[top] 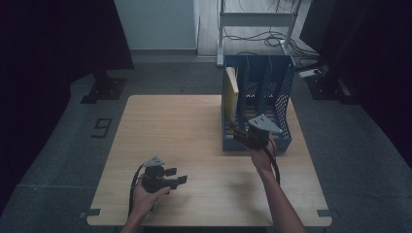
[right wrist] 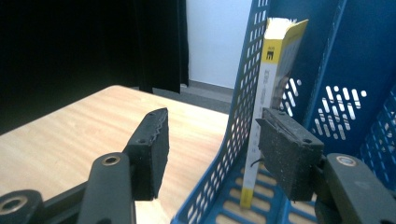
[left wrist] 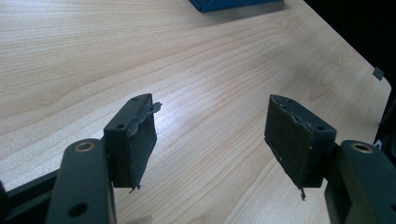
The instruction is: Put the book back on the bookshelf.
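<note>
A blue three-slot file rack (top: 282,87) stands at the back right of the wooden table (top: 170,126). A yellow book (top: 232,90) stands upright in its leftmost slot. My right gripper (top: 239,130) is at the rack's front left corner, open. In the right gripper view its jaws (right wrist: 212,121) straddle the rack's perforated left wall (right wrist: 243,93): one jaw is outside, the other in front of the book (right wrist: 273,88). My left gripper (top: 177,175) hovers low over the table's front left, open, with bare wood (left wrist: 140,46) between its jaws (left wrist: 211,112).
The rack's middle and right slots look empty. A corner of the rack (left wrist: 233,3) lies far ahead of the left gripper, and the table's right edge (left wrist: 373,70) is near it. Dark curtains, cables and a metal frame (top: 257,19) stand behind the table.
</note>
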### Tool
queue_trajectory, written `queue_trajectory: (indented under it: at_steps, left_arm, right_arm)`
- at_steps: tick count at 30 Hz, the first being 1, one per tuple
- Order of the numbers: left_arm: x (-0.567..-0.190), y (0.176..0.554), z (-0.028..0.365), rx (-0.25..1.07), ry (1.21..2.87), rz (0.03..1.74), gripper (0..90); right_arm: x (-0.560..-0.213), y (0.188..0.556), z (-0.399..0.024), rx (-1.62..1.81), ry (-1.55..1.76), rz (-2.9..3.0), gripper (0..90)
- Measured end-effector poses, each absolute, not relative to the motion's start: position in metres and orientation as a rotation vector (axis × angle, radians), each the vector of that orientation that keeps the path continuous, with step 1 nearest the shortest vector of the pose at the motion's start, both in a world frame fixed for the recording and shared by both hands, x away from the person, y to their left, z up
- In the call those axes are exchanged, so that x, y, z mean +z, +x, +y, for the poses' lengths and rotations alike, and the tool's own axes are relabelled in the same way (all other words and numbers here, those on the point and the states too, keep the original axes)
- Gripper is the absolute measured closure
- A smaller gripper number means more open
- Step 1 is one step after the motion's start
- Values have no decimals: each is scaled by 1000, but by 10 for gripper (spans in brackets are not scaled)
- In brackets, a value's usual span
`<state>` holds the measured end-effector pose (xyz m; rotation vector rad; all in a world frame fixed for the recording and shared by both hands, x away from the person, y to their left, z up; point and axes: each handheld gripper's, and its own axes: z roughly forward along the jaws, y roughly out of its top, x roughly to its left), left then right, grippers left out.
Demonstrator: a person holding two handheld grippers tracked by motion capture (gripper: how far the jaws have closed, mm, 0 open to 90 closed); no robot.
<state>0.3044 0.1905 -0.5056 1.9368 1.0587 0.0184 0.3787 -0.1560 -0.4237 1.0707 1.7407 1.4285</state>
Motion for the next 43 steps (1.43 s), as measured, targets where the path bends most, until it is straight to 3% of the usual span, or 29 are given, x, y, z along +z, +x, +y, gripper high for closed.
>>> queue_trajectory:
  at_steps: [21, 32, 43]
  left_arm:
    - [-508, 305, 188, 26, 1957, 1067, 332]
    - [-511, 306, 188, 29, 1969, 1074, 331]
    - [-513, 306, 186, 19, 1980, 1074, 331]
  right_arm:
    - [-488, 307, -184, 1432, 1096, 1849, 424]
    - [-519, 296, -196, 1361, 1141, 1911, 420]
    - [-519, 294, -201, 1377, 1153, 1889, 420]
